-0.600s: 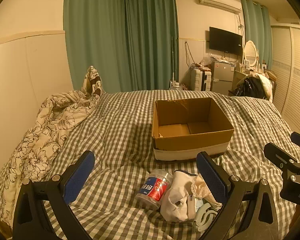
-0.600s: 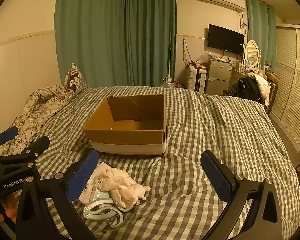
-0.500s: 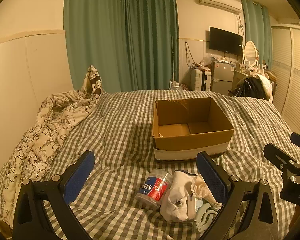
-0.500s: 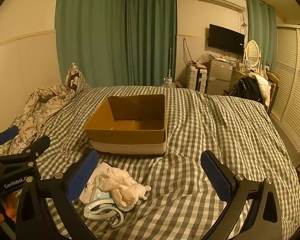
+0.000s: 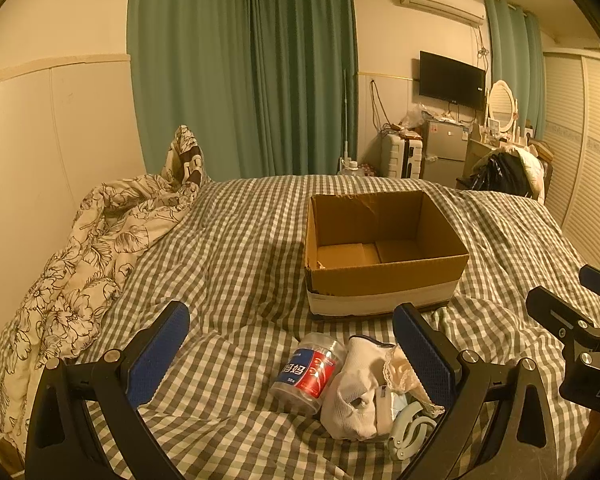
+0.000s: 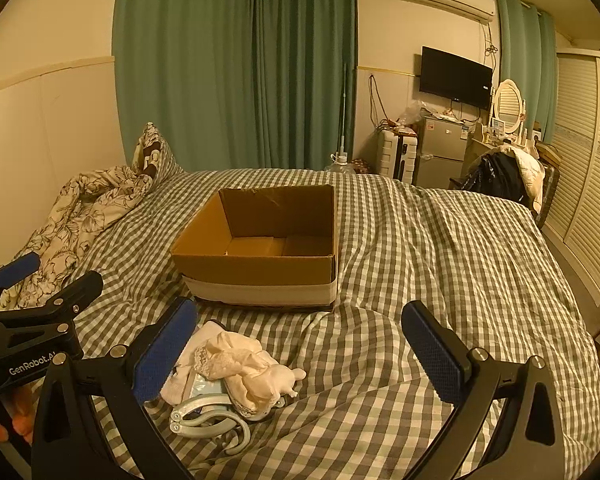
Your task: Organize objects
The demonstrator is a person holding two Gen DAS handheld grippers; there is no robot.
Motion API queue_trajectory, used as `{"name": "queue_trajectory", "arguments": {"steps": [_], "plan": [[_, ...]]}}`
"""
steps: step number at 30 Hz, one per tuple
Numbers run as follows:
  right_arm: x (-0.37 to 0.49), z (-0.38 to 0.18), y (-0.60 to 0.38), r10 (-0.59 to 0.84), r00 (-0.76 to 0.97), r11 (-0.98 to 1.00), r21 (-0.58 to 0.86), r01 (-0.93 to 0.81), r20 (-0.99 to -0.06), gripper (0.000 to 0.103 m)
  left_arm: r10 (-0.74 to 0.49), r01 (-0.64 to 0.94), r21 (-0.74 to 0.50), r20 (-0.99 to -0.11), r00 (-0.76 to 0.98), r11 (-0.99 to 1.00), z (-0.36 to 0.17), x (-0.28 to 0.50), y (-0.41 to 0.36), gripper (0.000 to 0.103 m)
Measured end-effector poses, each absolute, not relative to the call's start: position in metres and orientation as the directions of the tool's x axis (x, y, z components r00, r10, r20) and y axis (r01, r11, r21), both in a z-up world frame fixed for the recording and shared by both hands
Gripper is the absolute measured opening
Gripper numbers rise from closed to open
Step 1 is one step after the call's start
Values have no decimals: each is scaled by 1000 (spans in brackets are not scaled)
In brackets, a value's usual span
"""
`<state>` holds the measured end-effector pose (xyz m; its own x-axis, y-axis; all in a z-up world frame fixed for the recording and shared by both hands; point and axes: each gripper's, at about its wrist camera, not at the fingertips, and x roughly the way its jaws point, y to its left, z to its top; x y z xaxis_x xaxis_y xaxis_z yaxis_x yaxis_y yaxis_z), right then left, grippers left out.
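**Inspector:** Both your grippers stand wide open and empty. The clear jar (image 5: 309, 374) lies on its side on the bed (image 5: 236, 264), between the left gripper (image 5: 290, 354) fingers, long axis running away toward the cardboard box (image 5: 384, 256).

**Operator:** And the right gripper (image 6: 300, 354)?

**Inspector:** The pale clothes (image 6: 236, 364) lie by your left finger (image 6: 166, 350). Your left hand is nearer the jar.

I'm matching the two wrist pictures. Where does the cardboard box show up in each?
Left wrist: cardboard box right of centre, beyond the plastic jar.
Right wrist: cardboard box left of centre, beyond the cloth pile.
Shared landmark: the wall television.
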<state>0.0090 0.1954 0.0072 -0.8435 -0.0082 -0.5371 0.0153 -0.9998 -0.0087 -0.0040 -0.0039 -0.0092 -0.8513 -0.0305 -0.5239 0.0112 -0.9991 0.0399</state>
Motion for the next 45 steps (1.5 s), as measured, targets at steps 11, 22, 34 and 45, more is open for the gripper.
{"name": "queue_trajectory", "arguments": {"steps": [11, 22, 34, 45], "plan": [[7, 1, 194, -12, -835, -1000, -9, 20, -551, 103, -28, 7, 41, -536, -844, -999, -15, -6, -5, 103], [-6, -21, 191, -14, -796, -1000, -13, 28, -605, 103, -40, 17, 44, -587, -809, -999, -39, -23, -12, 103], [-63, -105, 169, -119, -558, -990, 56, 128, -821, 91, -84, 31, 87, -724, -685, -996, -99, -63, -28, 103], [-76, -121, 184, -176, -511, -984, 147, 97, -841, 26, -46, -28, 73, -838, -544, -997, -148, -101, -20, 103]]}}
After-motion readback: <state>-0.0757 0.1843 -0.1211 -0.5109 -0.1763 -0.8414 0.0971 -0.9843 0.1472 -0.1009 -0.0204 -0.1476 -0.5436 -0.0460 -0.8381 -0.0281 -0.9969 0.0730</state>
